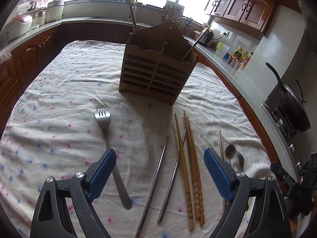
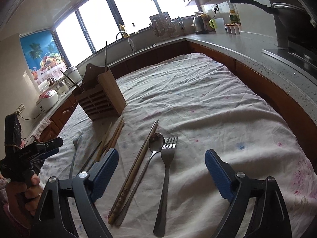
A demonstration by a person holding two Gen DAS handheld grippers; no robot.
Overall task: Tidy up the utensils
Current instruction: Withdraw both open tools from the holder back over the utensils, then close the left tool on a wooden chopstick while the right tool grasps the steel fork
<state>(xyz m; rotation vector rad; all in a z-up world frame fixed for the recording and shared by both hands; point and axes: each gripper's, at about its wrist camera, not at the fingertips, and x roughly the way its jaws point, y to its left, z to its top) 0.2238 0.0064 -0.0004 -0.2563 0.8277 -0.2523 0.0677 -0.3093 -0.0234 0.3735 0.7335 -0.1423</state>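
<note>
- Utensils lie loose on a flowered cloth (image 1: 59, 91) spread over the counter, in front of a wooden holder (image 1: 156, 73).
- Holder: it stands upright on the cloth, slatted front, two compartments; a wooden stick (image 1: 133, 15) leans out of one side and a metal handle (image 1: 195, 44) out of the other.
- Left group, seen from the left wrist: a fork (image 1: 111, 152) with tines toward the holder, two metal chopsticks (image 1: 156, 180), and three bamboo chopsticks (image 1: 190, 164) just beside them.
- Right group, seen from the right wrist: a brown pair of chopsticks (image 2: 134, 168), a spoon (image 2: 153, 148) touching them, and a second fork (image 2: 165, 174) just beside the spoon.
- Left tool (image 1: 160, 162): blue pads apart, nothing between them pressed; it hovers over the metal and bamboo chopsticks, its left pad over the fork's handle.
- Right tool (image 2: 161, 163): pads apart, holding nothing, above the brown pair, the spoon and the second fork.
- A hand (image 2: 29, 190) grips the left tool's handle at the edge of the right wrist view.
</note>
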